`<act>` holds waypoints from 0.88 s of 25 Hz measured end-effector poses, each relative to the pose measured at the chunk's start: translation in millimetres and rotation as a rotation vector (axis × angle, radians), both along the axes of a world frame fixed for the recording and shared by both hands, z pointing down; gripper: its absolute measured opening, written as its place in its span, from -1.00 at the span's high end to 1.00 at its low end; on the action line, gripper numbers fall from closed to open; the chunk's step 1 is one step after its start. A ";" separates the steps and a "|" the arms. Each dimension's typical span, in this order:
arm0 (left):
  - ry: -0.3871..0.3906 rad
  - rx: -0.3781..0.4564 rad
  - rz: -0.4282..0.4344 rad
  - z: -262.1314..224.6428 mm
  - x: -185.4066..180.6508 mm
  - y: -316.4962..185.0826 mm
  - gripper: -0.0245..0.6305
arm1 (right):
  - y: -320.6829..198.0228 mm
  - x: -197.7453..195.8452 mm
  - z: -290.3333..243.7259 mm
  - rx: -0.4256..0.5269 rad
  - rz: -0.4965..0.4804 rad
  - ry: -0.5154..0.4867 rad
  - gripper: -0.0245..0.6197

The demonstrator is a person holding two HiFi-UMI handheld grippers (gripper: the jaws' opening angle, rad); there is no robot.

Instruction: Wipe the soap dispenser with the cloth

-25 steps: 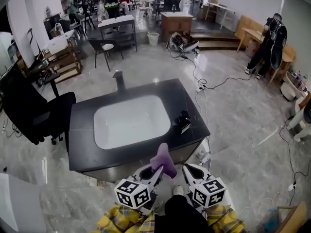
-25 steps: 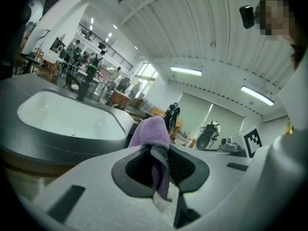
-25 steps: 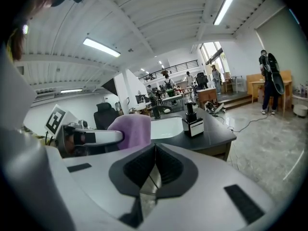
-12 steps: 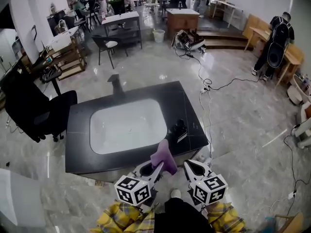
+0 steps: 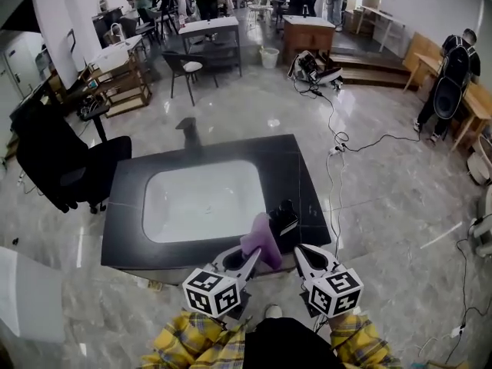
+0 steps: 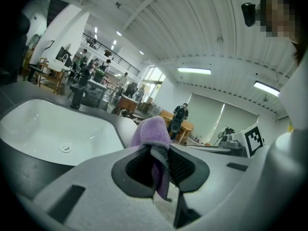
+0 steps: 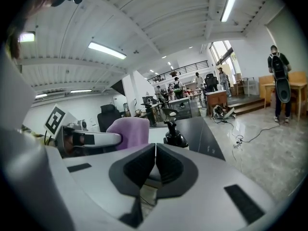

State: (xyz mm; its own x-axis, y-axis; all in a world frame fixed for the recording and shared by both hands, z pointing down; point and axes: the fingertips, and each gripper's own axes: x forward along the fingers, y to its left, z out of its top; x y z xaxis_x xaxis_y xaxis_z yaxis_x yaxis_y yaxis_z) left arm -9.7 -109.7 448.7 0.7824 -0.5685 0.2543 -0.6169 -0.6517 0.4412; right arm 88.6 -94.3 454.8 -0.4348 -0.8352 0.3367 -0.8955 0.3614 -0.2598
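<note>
Your left claw [image 5: 250,258] pinches the cloth [image 5: 261,241] upright, likely leaving a fold free for wiping; your right claw [image 5: 301,254] is closed, empty; the dispenser [image 5: 284,220] stands just ahead, near the tabletop's [image 5: 296,167] front edge.

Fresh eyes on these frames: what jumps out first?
First, the purple cloth, pinched upright in the left gripper at the near edge of the black counter. Just beyond it stands the black soap dispenser, to the right of the white sink basin. The right gripper sits shut and empty beside the cloth.
</note>
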 end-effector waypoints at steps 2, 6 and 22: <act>0.000 0.000 -0.016 -0.1 3.6 -5.4 0.73 | -9.4 6.8 -1.2 0.007 -0.010 0.001 0.90; -0.003 -0.001 -0.041 1.6 8.9 -14.1 0.73 | -22.7 14.7 -3.3 0.025 -0.038 -0.004 0.90; -0.014 -0.005 -0.086 10.9 28.5 -50.5 0.73 | -73.0 29.7 20.0 0.024 -0.108 0.053 0.90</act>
State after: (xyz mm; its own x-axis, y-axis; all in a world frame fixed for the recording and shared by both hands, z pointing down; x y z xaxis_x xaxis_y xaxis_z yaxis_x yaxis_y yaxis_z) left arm 18.7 -160.2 459.6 0.7269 -0.6322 0.2681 -0.6769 -0.5938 0.4351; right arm 118.3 -167.3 474.8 -0.5050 -0.7923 0.3425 -0.8631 0.4624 -0.2030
